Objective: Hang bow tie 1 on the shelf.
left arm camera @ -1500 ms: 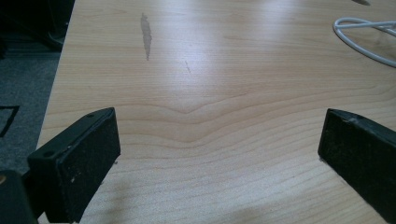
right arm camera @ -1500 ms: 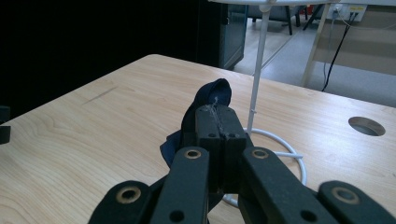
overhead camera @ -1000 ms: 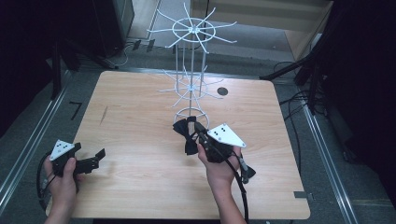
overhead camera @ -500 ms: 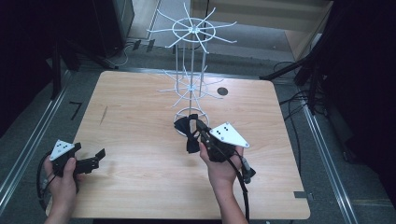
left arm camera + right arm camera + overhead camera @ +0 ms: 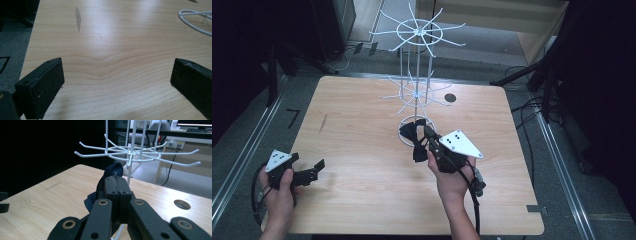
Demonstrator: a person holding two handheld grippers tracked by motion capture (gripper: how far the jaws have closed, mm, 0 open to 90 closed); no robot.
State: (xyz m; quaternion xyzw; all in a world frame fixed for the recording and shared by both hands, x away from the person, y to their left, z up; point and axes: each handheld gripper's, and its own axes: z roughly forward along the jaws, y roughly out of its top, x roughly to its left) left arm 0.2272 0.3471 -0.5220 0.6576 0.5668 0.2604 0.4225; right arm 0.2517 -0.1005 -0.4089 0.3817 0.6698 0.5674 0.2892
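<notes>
A white wire rack point(image 5: 417, 95) with two tiers of hooks stands at the table's far middle. My right gripper point(image 5: 428, 135) is just in front of its ring base, shut on a dark blue bow-shaped cloth point(image 5: 413, 136) that hangs from the jaws. In the right gripper view the jaws point(image 5: 116, 179) are pressed together on the cloth point(image 5: 111, 171), a little below the lower hooks point(image 5: 130, 152). My left gripper point(image 5: 312, 170) rests low at the table's front left, open, with bare wood between its jaws point(image 5: 117, 82).
The wooden table point(image 5: 362, 115) has a round cable hole point(image 5: 450, 98) right of the rack and a dark streak point(image 5: 322, 123) at the left. The rack's white base ring point(image 5: 195, 20) lies far ahead of the left gripper. Metal rails and cables run beside the table.
The right hand has drifted slightly to the right with the cloth still in its jaws. The left hand has stayed put.
</notes>
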